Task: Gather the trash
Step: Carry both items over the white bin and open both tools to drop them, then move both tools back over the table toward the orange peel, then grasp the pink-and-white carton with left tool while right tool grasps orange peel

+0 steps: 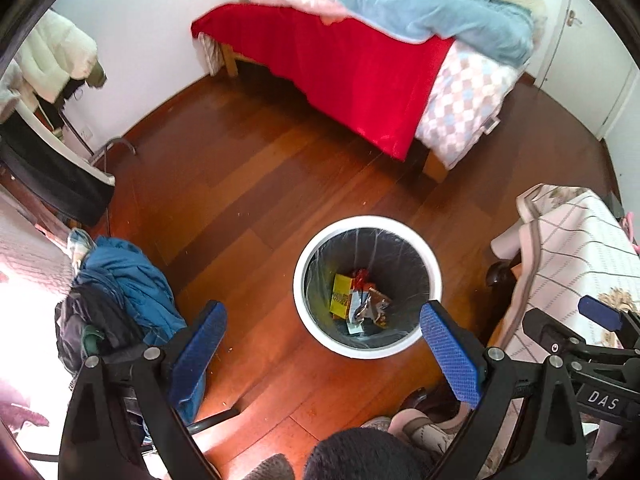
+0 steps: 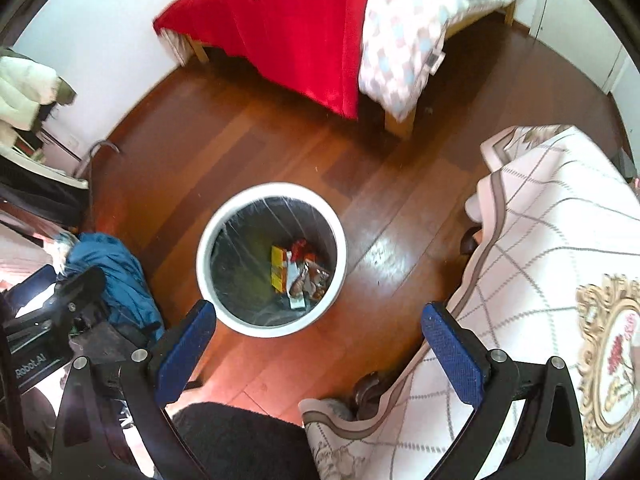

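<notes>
Below, just ahead of both spread, empty tongs — left gripper point(image 1: 324, 344), right gripper point(image 2: 318, 344) — a white bin point(image 1: 367, 224) on the wooden floor point(image 1: 248, 184), wrappers point(image 1: 360, 298) at its bottom; beyond, a bed point(image 1: 360, 68).

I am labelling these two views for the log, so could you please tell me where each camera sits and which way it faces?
Left wrist: on the left gripper, looking down at the trash bin on the wooden floor; its open blue fingers, the right gripper at the right edge, and a dark knee show.
Right wrist: on the right gripper, looking down at the same bin, seen further left; open fingers, the left gripper at the left edge.
Shared: bin, wrappers, bed.
</notes>
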A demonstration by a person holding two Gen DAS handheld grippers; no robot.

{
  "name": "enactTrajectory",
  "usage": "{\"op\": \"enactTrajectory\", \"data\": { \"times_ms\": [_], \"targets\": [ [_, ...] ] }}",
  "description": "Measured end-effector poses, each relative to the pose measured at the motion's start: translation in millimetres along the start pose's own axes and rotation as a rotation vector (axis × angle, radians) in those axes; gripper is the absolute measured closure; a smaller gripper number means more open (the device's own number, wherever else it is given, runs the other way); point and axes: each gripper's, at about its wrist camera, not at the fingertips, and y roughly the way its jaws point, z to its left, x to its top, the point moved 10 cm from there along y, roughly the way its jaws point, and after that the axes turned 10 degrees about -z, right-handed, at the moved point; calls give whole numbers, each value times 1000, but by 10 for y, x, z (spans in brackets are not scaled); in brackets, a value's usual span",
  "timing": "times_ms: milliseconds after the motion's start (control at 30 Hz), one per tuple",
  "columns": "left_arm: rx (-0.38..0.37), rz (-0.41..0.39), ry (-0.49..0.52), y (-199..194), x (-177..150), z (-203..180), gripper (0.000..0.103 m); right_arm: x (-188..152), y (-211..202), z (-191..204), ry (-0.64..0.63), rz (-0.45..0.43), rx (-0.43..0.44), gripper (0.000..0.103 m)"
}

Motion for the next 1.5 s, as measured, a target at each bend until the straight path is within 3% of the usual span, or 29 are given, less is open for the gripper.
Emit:
{"op": "enactTrajectory", "data": {
  "times_ms": [133, 267, 367, 467, 567, 667, 800, 900, 1067, 1167, 1233, 1300, 1333, 1400, 1500],
  "targets": [
    [-10, -37, 6, -339, 31, -45, 4, 5, -447, 9, 22, -61, 31, 0],
    [9, -68, 21, -660, 33, -114, 4, -57, -867, -21, 117, -111, 117, 0],
    [-5, -106, 50, -866, 16, -301, 4, -157, -1203, -109, 204, -143, 189, 0],
    [-29, -122, 97, -943, -60, -623, 4, -306, -1524, -376, 268, -176, 204, 0],
    [-55, -97, 173, -874, -252, -1079, 4, -590, -1749, -872, 332, -185, 156, 0],
    [-109, -49, 244, -763, -574, -1653, 4, -1014, -1929, -1615, 420, -161, 38, 0],
    [-208, 36, 400, -675, -1256, -2580, 4, -1871, -2128, -2800, 595, -82, -179, 0],
    [-275, 79, 517, -664, -1704, -3170, 4, -2529, -2228, -3424, 709, -18, -288, 0],
    [-315, 127, 634, -637, -2119, -3638, 4, -3299, -2284, -3901, 852, 11, -333, 0],
    [-309, 141, 661, -630, -2217, -3732, 4, -3492, -2247, -3959, 901, -10, -310, 18],
    [-305, 147, 669, -618, -2272, -3779, 4, -3539, -2191, -3980, 914, -20, -293, 40],
    [-299, 149, 686, -604, -2295, -3825, 4, -3533, -2194, -3984, 903, -44, -296, 48],
    [-301, 147, 693, -608, -2296, -3860, 4, -3510, -2192, -3963, 889, -68, -284, 70],
    [-311, 124, 730, -644, -2282, -3958, 4, -3465, -2166, -3964, 874, -86, -284, 88],
    [-335, 60, 824, -676, -2185, -4208, 4, -3291, -2180, -3978, 854, -121, -259, 89]
  ]
}}
